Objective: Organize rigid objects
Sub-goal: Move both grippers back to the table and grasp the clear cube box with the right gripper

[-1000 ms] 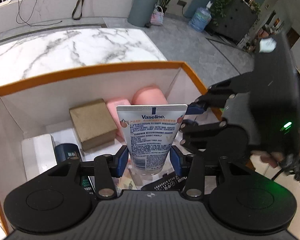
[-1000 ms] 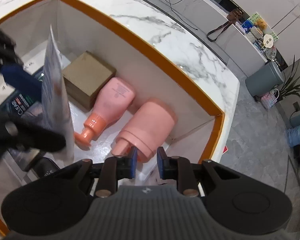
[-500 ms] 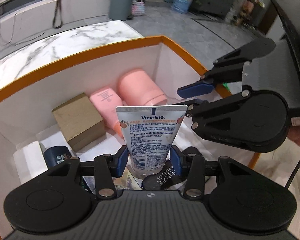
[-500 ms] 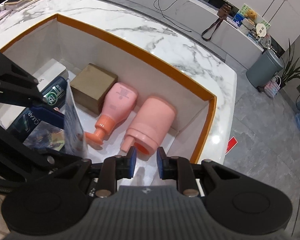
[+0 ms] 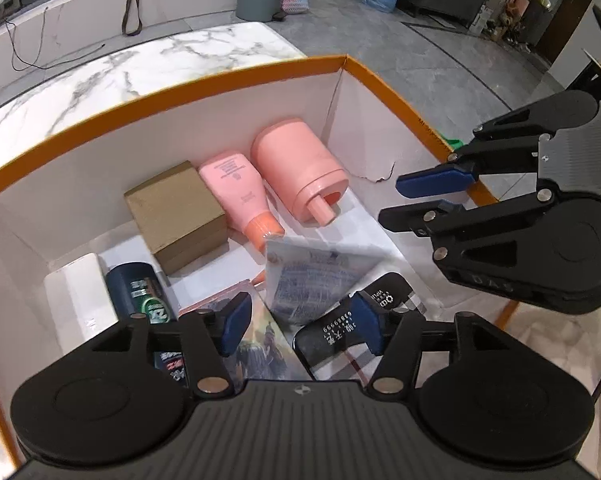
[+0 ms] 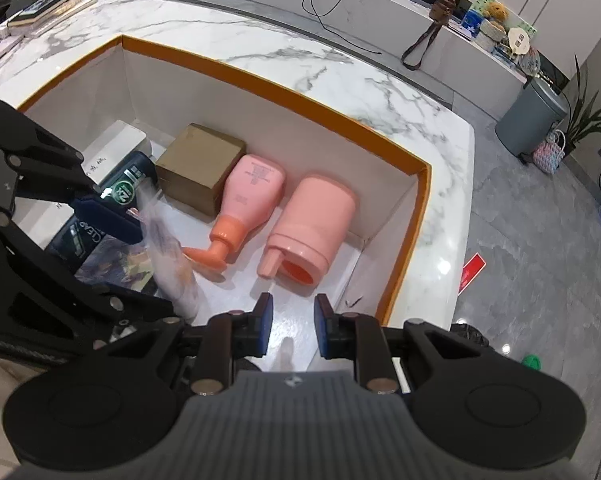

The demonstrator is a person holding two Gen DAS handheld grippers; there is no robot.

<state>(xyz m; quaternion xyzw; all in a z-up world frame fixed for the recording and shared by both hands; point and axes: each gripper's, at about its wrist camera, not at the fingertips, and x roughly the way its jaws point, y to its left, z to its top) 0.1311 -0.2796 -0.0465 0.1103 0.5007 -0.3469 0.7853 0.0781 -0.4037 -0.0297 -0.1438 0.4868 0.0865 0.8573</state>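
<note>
Left wrist view: my left gripper (image 5: 300, 322) has its jaws opening; the lotion tube (image 5: 312, 280), blurred, lies between them untouched by the pads, inside the orange-rimmed box (image 5: 160, 92) on the marble desk (image 5: 140, 68). At 12 o'clock of the tube lie a pink pump bottle (image 5: 236, 192) and a pink jar (image 5: 300, 172); at 10 o'clock, a brown carton (image 5: 176, 212). My right gripper (image 5: 428, 196) hangs at 3 o'clock.

Right wrist view: my right gripper (image 6: 290, 330) holds nothing, its jaws narrowly parted over the box floor. The tube (image 6: 168, 252) leans at 9 o'clock, beside the pump bottle (image 6: 248, 200).
</note>
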